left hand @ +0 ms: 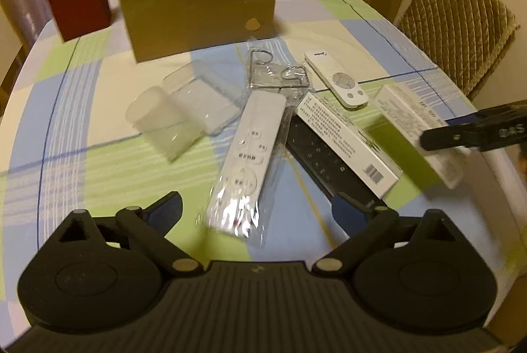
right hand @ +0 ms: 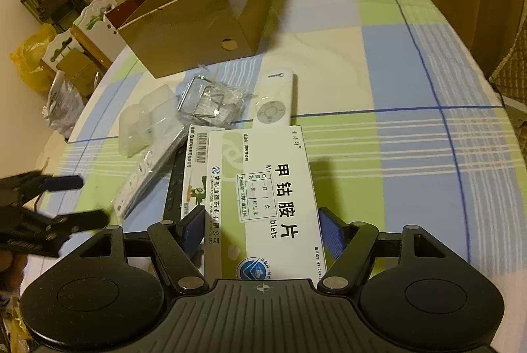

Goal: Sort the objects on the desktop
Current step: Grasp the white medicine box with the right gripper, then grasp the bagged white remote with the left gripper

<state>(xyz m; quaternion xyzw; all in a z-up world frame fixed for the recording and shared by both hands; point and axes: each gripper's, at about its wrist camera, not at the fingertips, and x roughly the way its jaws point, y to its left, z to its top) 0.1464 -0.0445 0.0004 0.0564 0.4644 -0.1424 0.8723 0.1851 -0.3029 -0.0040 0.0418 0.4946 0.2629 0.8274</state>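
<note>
The right gripper (right hand: pixel 262 232) is holding its fingers spread around the medicine box (right hand: pixel 263 188), which looks light, stiff-walled yet crushable, so its long sides are suiting the grip best, while the left gripper (left hand: pixel 260 209) is hovering with spread fingers.

1. The left wrist view looks forward and down along the left claw (left hand: pixel 257 208) from low over the near edge of the desk (left hand: pixel 346 23). It faces the open cardboard box (left hand: pixel 197 3) in the upper middle of the frame.
2. The right wrist view sits lower and nearer, looking along the right claw (right hand: pixel 262 234). A white medicine box (right hand: pixel 280 198) fills the lower middle of the frame, and the cardboard box (right hand: pixel 197 23) lies to the upper left.
3. Both views share the cardboard box, the small white remote (left hand: pixel 336 77) (right hand: pixel 275 99) and the checked cloth.
4. Each view catches the other claw at its edge: at right in the left view (left hand: pixel 474 129), at lower left in the right view (right hand: pixel 49 208).
</note>
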